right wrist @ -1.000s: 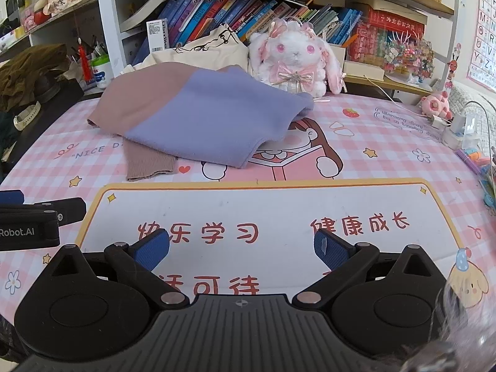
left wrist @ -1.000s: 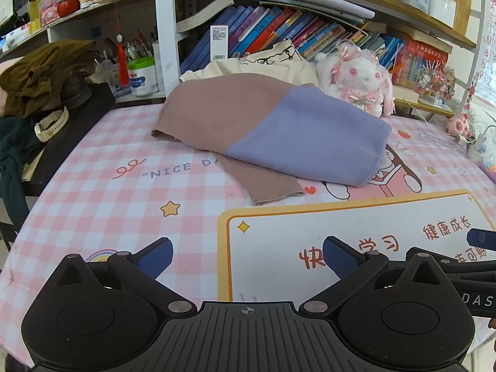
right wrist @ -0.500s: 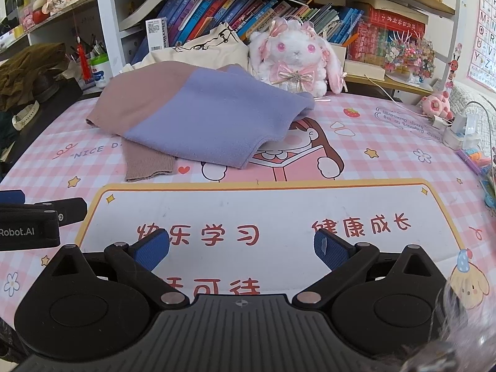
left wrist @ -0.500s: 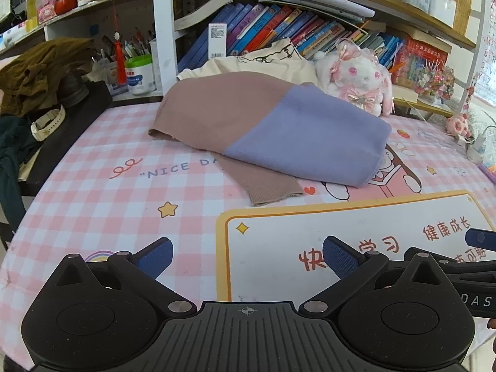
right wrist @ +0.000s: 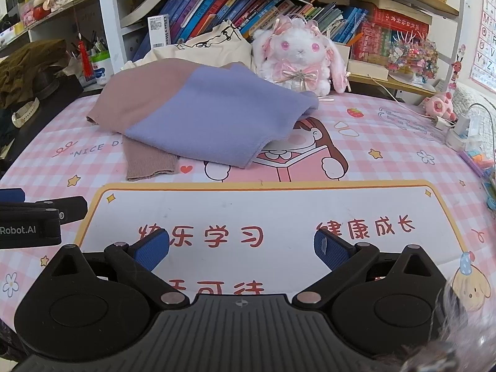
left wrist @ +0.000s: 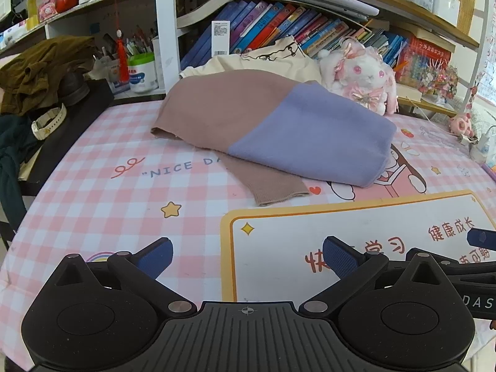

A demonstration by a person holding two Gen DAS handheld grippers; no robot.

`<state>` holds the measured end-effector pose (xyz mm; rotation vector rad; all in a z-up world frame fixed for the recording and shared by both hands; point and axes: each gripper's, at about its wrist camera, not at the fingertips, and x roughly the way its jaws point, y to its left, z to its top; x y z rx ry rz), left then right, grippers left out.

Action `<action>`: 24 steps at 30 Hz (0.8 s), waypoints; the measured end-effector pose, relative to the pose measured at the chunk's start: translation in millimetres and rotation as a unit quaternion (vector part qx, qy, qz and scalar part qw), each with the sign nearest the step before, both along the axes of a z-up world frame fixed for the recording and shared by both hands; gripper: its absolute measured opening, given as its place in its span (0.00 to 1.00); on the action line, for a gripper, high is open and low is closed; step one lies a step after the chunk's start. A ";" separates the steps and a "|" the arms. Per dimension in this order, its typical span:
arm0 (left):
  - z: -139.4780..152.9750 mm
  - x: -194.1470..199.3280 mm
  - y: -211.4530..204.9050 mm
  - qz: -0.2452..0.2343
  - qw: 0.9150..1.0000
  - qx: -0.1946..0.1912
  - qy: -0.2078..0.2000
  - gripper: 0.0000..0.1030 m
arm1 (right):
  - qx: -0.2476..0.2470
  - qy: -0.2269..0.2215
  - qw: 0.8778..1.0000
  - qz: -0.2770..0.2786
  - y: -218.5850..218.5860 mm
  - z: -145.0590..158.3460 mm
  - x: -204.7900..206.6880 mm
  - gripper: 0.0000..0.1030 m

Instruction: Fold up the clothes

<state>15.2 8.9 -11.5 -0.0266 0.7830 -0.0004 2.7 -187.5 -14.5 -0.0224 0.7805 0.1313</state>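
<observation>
Over the last second almost nothing has changed: the left gripper [left wrist: 246, 255] and right gripper [right wrist: 241, 248] still hover with jaws spread wide, empty, near the mat's [right wrist: 279, 204] front edge; the brown-and-purple sweater [left wrist: 279, 130] lies untouched at the far side, so folding seems not yet begun

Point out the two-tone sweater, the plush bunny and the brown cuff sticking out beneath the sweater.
two-tone sweater [right wrist: 217, 114]: right wrist view, on its purple half.
plush bunny [right wrist: 297, 52]: right wrist view, on its face.
brown cuff [left wrist: 272, 186]: left wrist view, on the ribbed end.
</observation>
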 end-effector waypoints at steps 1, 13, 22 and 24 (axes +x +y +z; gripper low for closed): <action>-0.1 0.2 0.2 0.000 1.000 0.000 0.000 1.00 | 0.000 0.000 1.000 0.000 0.2 -0.1 0.2 0.98; -0.8 2.3 3.1 -0.003 1.000 -0.007 0.001 1.00 | -0.001 0.004 1.000 -0.003 1.7 -0.6 3.1 0.98; -0.6 1.7 4.6 -0.007 1.000 -0.020 0.002 1.00 | -0.005 0.004 1.000 0.004 3.5 0.0 2.7 0.98; -0.9 1.9 4.7 -0.005 1.000 -0.021 0.002 1.00 | -0.006 0.005 1.000 0.005 3.0 0.0 2.7 0.98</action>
